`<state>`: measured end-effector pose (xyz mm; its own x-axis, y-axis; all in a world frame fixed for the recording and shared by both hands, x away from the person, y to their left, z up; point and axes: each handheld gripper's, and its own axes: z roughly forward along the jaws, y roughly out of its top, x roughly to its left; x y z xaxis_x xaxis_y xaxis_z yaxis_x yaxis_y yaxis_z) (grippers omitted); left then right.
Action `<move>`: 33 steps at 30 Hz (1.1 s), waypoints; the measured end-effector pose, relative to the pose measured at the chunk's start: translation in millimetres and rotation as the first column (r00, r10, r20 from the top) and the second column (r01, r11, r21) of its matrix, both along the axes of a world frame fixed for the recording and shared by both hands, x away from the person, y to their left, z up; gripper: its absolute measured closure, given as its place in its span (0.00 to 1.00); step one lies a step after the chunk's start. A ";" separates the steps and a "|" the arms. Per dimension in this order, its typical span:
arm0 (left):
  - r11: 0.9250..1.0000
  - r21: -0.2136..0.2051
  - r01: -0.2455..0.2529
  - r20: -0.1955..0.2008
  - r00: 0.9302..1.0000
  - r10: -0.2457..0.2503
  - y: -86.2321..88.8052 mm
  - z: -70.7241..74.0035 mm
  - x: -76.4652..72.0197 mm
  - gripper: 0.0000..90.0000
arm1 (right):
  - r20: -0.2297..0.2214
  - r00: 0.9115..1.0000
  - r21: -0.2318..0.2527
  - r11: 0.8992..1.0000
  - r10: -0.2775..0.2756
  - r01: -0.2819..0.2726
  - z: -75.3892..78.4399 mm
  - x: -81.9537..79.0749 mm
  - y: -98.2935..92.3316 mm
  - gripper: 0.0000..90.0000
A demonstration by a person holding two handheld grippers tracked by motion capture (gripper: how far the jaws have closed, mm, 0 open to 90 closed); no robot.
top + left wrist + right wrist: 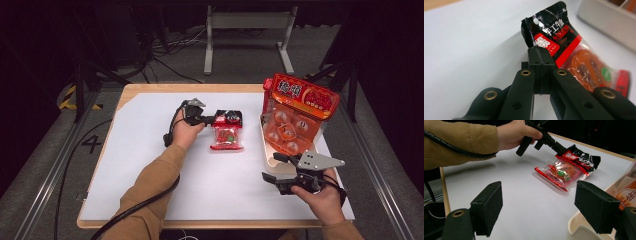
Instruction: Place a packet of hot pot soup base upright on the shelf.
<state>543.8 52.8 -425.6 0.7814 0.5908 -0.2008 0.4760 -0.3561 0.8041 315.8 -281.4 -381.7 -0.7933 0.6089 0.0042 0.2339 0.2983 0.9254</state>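
The left gripper (541, 53) had its two black fingers (535, 58) clenched on the black top edge of a small red-and-clear plastic snack packet (574, 57), pinching the flat sealed strip, probably because that thin edge offered the easiest hold on a limp wrapper. Out from those fingers the rest of the packet (227, 131) lay flat on the white-covered table (150, 150), its clear window showing an orange-red filling, so the grasp looked fresh and the lift not yet begun. Farther out to the right of the packet stood a cream-coloured plastic tray (265, 155) carrying a large red-and-orange snack bag (295, 117) propped upright; the packet lay apart from it, likely bound for that tray, though that is a guess.

The right gripper (272, 169) hung with its fingers (486, 207) spread wide and nothing between them, just beside the near rim of the tray (579, 227). It seemed held there in waiting, well apart from the packet (566, 171), perhaps to steady the tray.
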 end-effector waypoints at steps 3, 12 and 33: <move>0.999 -0.039 0.014 0.010 1.000 -0.014 0.9 10.2 -5.1 1.00 | 0.004 1.000 -0.001 1.000 0.000 0.000 0.7 -0.1 0.2 0.26; 0.991 -0.102 0.091 0.069 0.994 -0.084 -2.6 39.7 -29.1 1.00 | 0.009 1.000 0.001 1.000 -0.005 0.005 3.9 0.6 0.4 0.26; 0.957 -0.123 0.264 0.267 0.937 -0.224 -14.3 103.0 -99.3 1.00 | 0.036 0.999 0.022 0.999 -0.031 0.030 16.4 6.8 -5.5 0.27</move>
<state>444.6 38.6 -322.6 0.9340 0.3528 -0.0556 0.1687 -0.2984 0.9394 322.6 -286.8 -365.2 -0.7742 0.6329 -0.0113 0.2085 0.2718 0.9395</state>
